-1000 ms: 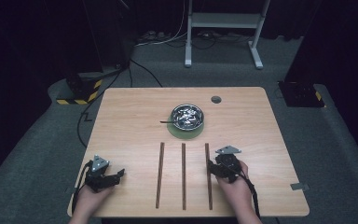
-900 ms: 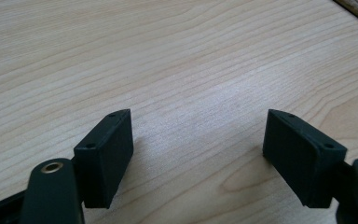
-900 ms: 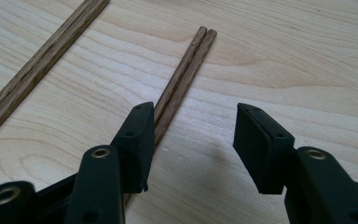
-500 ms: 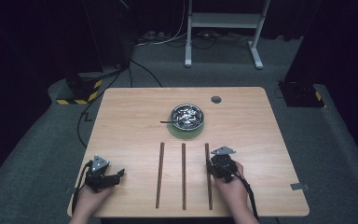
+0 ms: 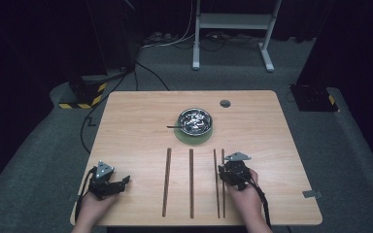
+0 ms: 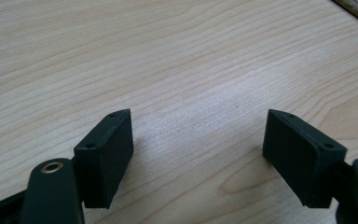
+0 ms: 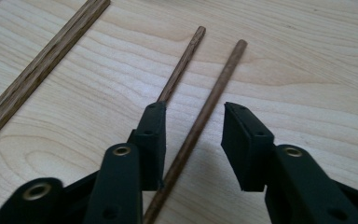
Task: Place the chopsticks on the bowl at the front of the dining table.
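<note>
Chopstick [image 7: 200, 119] between R gripper [image 7: 193, 140] jaws, lying flat on table [image 5: 136, 126], not yet pinched. Jaws just been closing w/ stick in the gap; gap left on both sides, pads not pressing. Second thin stick [image 7: 182, 70] just beside it, running under the left jaw in R gripper view, so probably straddling one only to lift it alone. Seen from high view, R gripper [image 5: 233, 171] sitting over the thin pair right of two thicker wooden strips [image 5: 166, 187] [image 5: 191, 182]. L gripper [image 6: 198, 154] parked at near-left corner, jaws wide apart over bare wood, nothing between; likely just waiting. Bowl [image 5: 194, 121] w/ utensil on green mat farther back, probably where sticks are headed.
</note>
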{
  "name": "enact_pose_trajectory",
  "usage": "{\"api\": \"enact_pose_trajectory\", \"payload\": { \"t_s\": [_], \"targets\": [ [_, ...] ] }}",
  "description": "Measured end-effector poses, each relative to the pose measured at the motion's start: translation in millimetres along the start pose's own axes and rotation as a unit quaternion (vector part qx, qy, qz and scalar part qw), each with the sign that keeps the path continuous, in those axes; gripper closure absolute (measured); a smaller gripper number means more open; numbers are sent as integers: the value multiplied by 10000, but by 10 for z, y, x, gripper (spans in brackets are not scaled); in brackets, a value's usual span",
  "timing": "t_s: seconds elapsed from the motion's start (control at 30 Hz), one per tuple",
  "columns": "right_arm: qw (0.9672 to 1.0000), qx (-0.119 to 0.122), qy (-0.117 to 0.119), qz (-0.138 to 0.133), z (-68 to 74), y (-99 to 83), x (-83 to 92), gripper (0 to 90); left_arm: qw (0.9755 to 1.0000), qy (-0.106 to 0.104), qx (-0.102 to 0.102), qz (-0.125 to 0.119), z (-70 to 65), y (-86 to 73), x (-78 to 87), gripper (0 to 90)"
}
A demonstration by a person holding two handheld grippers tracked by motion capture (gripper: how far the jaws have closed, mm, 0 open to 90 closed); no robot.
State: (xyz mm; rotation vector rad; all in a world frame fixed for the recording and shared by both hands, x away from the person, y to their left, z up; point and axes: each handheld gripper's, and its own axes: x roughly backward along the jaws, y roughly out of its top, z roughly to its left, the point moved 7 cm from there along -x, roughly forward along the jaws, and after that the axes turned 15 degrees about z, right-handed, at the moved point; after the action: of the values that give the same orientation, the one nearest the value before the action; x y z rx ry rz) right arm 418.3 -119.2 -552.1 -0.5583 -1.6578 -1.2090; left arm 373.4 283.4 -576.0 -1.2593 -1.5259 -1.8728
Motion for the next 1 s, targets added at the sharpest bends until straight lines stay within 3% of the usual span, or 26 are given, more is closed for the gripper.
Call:
{"api": "enact_pose_trajectory", "payload": {
  "t_s": [0.27,0.47,0.67,0.77,1.0],
  "targets": [
    [9996,-131,125,215,3,-90,-50,669,10000,-1,1,-1,0,0,0,244],
    [9996,-98,40,257,-45,-107,-65,712,10000,-1,0,0,0,0,0,244],
    [9989,-367,-64,284,-288,-141,-38,762,10000,-1,0,0,0,0,0,244],
    [9978,-541,-71,374,-442,-176,-14,723,10000,0,0,1,0,0,0,244],
    [9963,-700,-100,483,-473,-253,41,659,10000,0,0,0,0,0,0,244]
  ]
}}
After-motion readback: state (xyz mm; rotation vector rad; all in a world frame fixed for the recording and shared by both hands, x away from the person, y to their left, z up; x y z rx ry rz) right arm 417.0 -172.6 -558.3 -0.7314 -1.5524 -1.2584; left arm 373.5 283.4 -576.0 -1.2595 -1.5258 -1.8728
